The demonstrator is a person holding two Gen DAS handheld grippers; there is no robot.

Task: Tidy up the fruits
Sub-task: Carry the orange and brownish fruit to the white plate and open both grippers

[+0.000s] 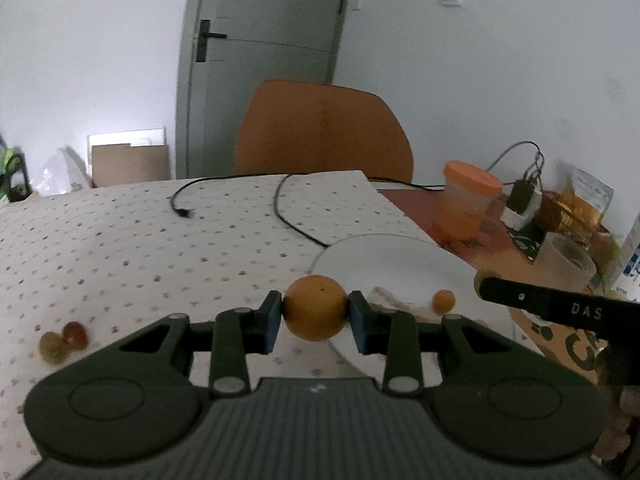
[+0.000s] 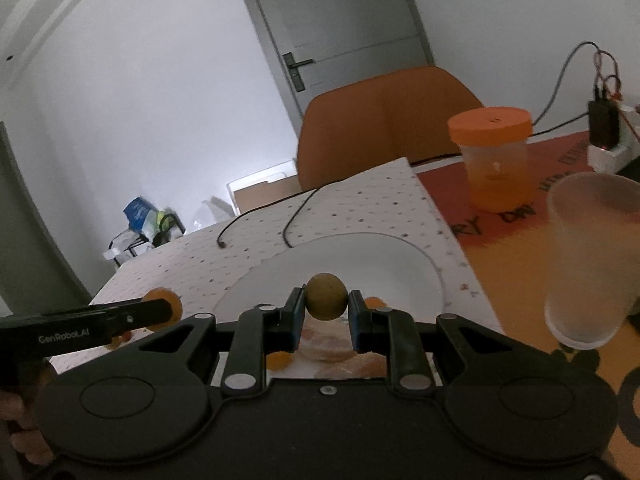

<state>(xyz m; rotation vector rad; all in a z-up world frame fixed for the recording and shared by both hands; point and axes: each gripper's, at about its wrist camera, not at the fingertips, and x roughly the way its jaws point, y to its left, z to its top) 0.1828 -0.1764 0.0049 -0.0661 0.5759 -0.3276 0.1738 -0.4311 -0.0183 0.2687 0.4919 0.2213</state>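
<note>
Fruit held in both tools at once. The left hand-held gripper (image 1: 316, 314) clamps a round orange fruit (image 1: 315, 307) between its blue pads, raised just off the counter (image 1: 160, 240) at the near-left rim of the white plate (image 1: 400, 256). The right hand-held gripper (image 2: 327, 312) pinches a smaller yellow-green fruit (image 2: 326, 296) in the same way, poised over the plate's near side. Each fruit is gripped across its widest part, probably so that the sphere cannot roll out of the flat pads.

A small orange fruit (image 1: 443, 301) already lies on the plate, which suggests that the plate is the collecting point and that both carried fruits are bound for it. Two more small fruits, one reddish (image 1: 74, 334) and one greenish (image 1: 51, 347), rest touching each other on the dotted cloth well to the left, not yet gathered.

Beyond the plate, a black cable (image 1: 288, 216) trails across the cloth. To the right stand an orange-lidded jar (image 2: 494, 156) and a frosted plastic cup (image 2: 592, 256), near enough to the right tool's path that a wide swing could knock them. An orange chair (image 1: 324, 132) stands behind the counter.
</note>
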